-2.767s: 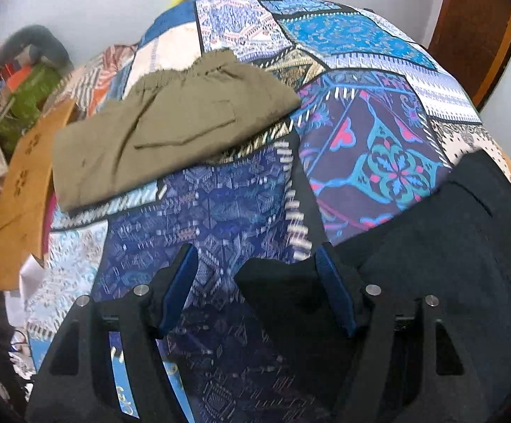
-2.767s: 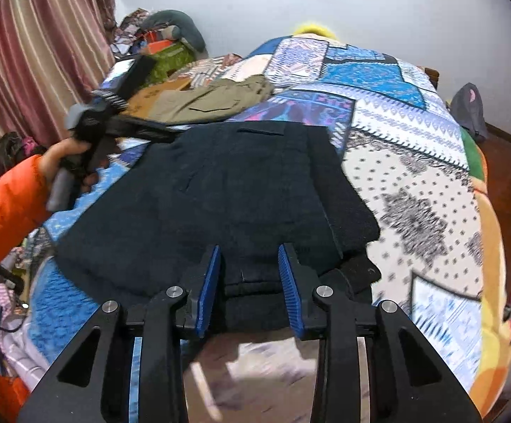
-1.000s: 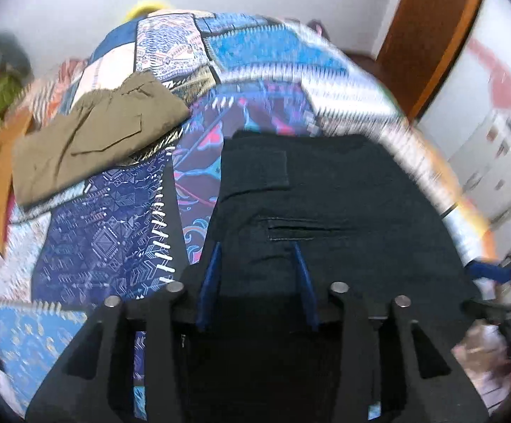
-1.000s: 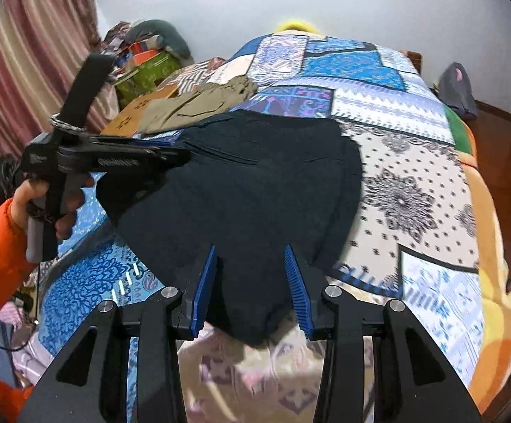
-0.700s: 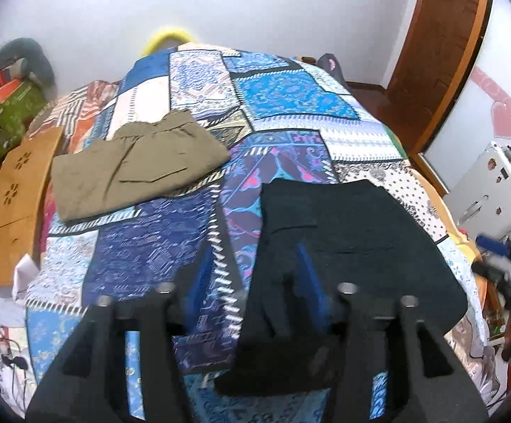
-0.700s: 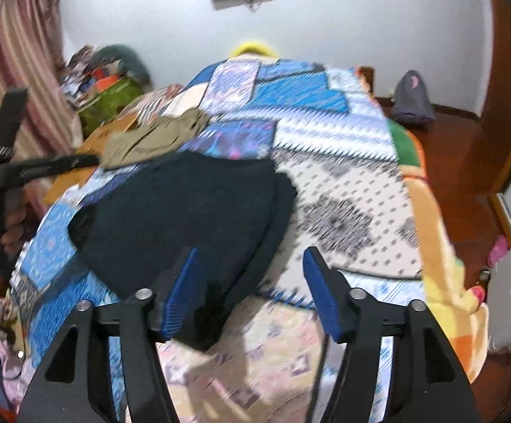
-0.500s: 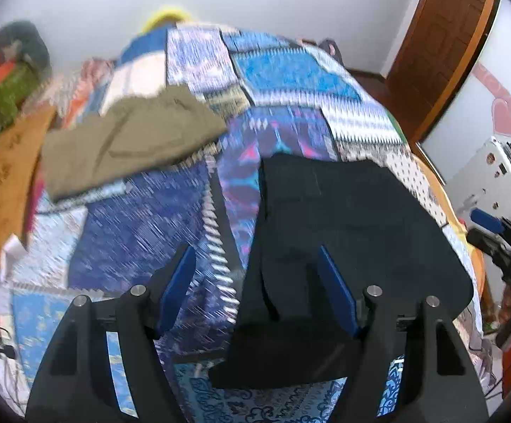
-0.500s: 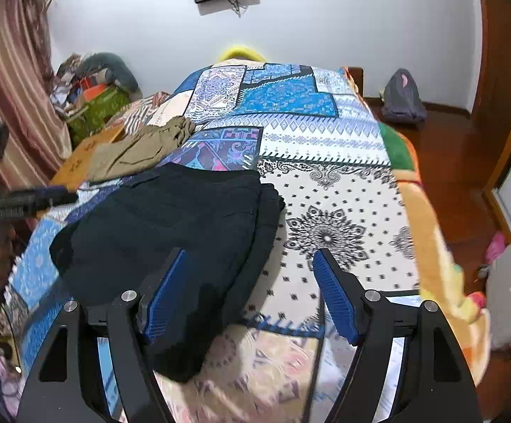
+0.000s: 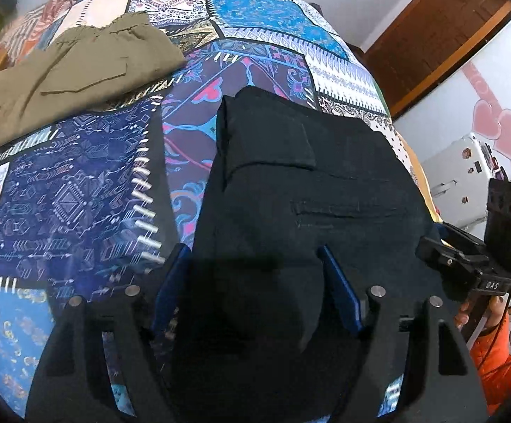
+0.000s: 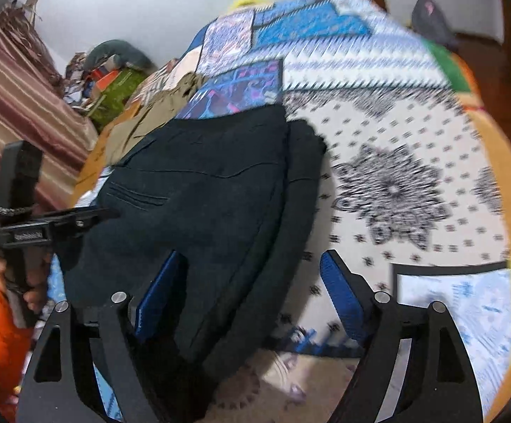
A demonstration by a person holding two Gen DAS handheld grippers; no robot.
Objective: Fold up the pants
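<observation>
Pants folded on bed; both jaws just spread, released. Curtain only right view.

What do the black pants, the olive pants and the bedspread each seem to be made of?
Black pants: probably a matte, thick woven cloth; no sheen, stitched pocket.
Olive pants: likely light cotton; soft creases, gathered waistband.
Bedspread: apparently smooth printed fabric in patchwork panels.

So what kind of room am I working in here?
Most likely a home bedroom: the black pants lie on a bed under a patchwork bedspread, with a striped curtain beside it and a wooden door behind.
</observation>
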